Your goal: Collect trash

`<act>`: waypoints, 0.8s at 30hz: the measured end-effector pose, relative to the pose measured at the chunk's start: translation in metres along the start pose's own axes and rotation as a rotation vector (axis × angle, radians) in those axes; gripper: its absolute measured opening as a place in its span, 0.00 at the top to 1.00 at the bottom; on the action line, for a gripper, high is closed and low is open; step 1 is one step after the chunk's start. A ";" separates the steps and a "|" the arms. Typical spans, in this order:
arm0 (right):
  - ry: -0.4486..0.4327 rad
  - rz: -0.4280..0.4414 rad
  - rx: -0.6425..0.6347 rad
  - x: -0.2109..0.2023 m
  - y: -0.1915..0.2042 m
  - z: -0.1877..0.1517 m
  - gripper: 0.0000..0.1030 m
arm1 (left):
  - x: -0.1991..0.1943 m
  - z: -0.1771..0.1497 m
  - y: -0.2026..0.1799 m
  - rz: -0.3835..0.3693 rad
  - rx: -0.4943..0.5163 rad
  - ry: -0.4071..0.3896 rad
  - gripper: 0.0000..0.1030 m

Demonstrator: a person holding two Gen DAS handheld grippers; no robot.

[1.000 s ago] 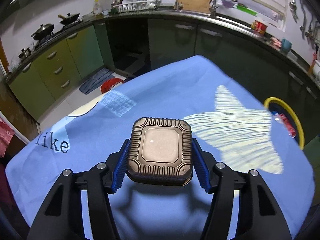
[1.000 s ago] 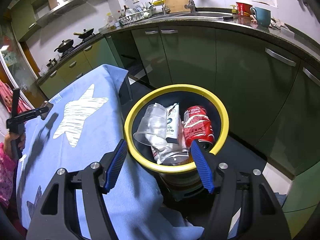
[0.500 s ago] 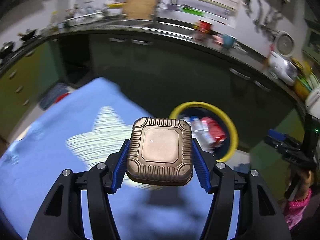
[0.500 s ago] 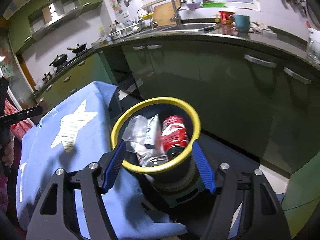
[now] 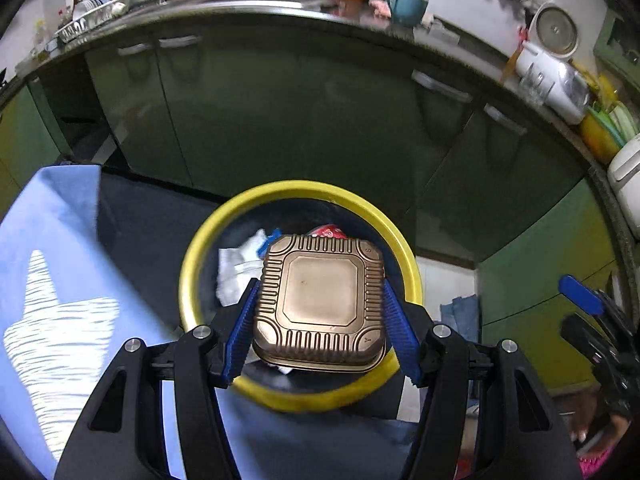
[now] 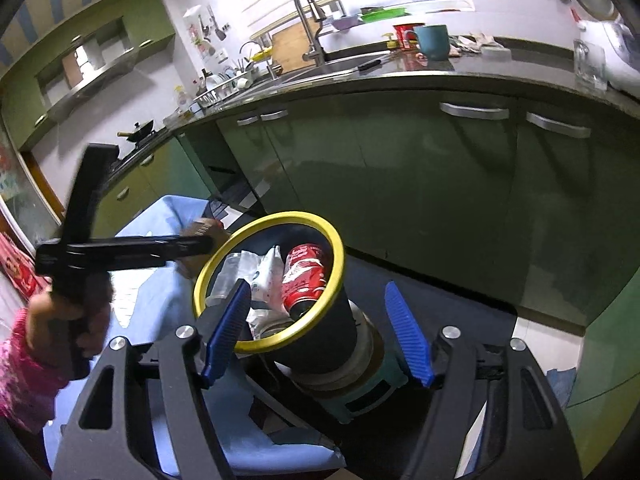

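tray (image 5: pixel 320 300) over bin (image 5: pixel 208 240) | can (image 6: pixel 304 280) in bin | cloth (image 5: pixel 52 240) left

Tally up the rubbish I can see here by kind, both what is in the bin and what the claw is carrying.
Brown ribbed foil tray, held in the left claw above the yellow-rimmed black bin: 1
Red drink can, in the bin: 1
Clear plastic cup, in the bin: 1
White crumpled wrapper, in the bin: 1
Total: 4
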State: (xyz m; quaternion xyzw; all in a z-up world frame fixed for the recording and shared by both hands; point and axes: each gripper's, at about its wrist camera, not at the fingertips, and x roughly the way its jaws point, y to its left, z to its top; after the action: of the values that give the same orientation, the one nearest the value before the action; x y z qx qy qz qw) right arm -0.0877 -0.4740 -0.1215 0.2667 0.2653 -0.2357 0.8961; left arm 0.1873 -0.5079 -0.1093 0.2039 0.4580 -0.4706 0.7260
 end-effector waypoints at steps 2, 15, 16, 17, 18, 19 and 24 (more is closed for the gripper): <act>0.001 0.000 0.010 0.001 -0.005 0.000 0.35 | 0.016 0.003 -0.008 0.014 0.001 0.024 0.42; -0.009 0.020 0.021 -0.004 -0.009 -0.001 0.34 | -0.003 -0.012 0.000 0.053 -0.066 -0.032 0.19; -0.011 0.023 0.018 -0.005 -0.007 -0.002 0.33 | -0.015 -0.016 0.005 0.050 -0.080 -0.051 0.17; -0.013 0.028 0.012 -0.007 -0.004 -0.002 0.32 | -0.032 -0.023 0.012 0.048 -0.103 -0.084 0.16; -0.015 0.034 0.001 -0.008 0.001 -0.003 0.32 | -0.051 -0.033 0.019 0.053 -0.129 -0.121 0.14; -0.017 0.041 -0.007 -0.008 0.006 -0.003 0.32 | -0.067 -0.041 0.026 0.057 -0.151 -0.156 0.13; -0.029 0.140 -0.067 -0.010 0.046 -0.007 0.31 | -0.157 -0.112 0.074 0.148 -0.289 -0.357 0.11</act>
State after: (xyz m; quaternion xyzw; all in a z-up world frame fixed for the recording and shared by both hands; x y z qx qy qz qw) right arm -0.0719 -0.4323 -0.1045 0.2507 0.2407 -0.1673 0.9226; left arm 0.1775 -0.3132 -0.0400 0.0447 0.3689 -0.3744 0.8496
